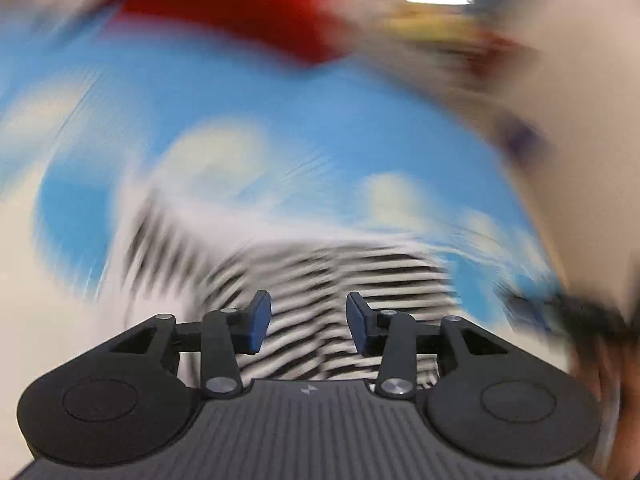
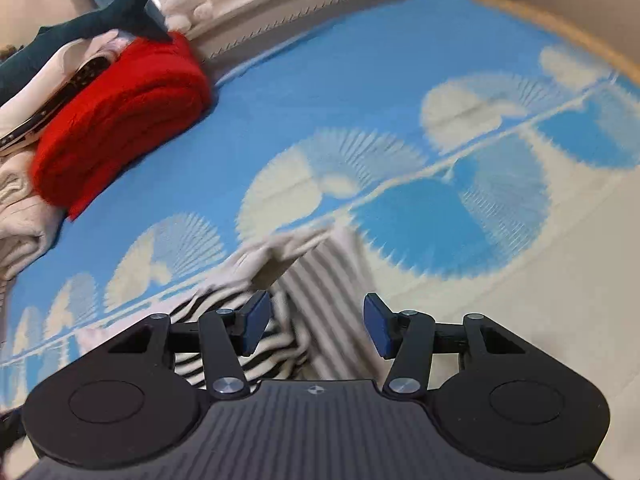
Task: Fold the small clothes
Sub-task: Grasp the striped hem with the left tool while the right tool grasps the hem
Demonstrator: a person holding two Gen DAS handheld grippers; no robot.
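Your left wrist view smears with heavy motion blur under blown-out glare at the top; your right view stays bright, softly blurred, fisheye-bent at its edges.

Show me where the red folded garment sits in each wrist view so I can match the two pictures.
Left wrist: the red folded garment is a blurred red mass at the top, left of centre.
Right wrist: it lies at the left edge, upper half, on the blue and white mat.
Shared landmark: the striped garment just ahead of each hand-held gripper.

Left gripper [image 1: 308, 322] fingers [image 1: 258, 322] apart over blurred striped garment [image 1: 360, 276].
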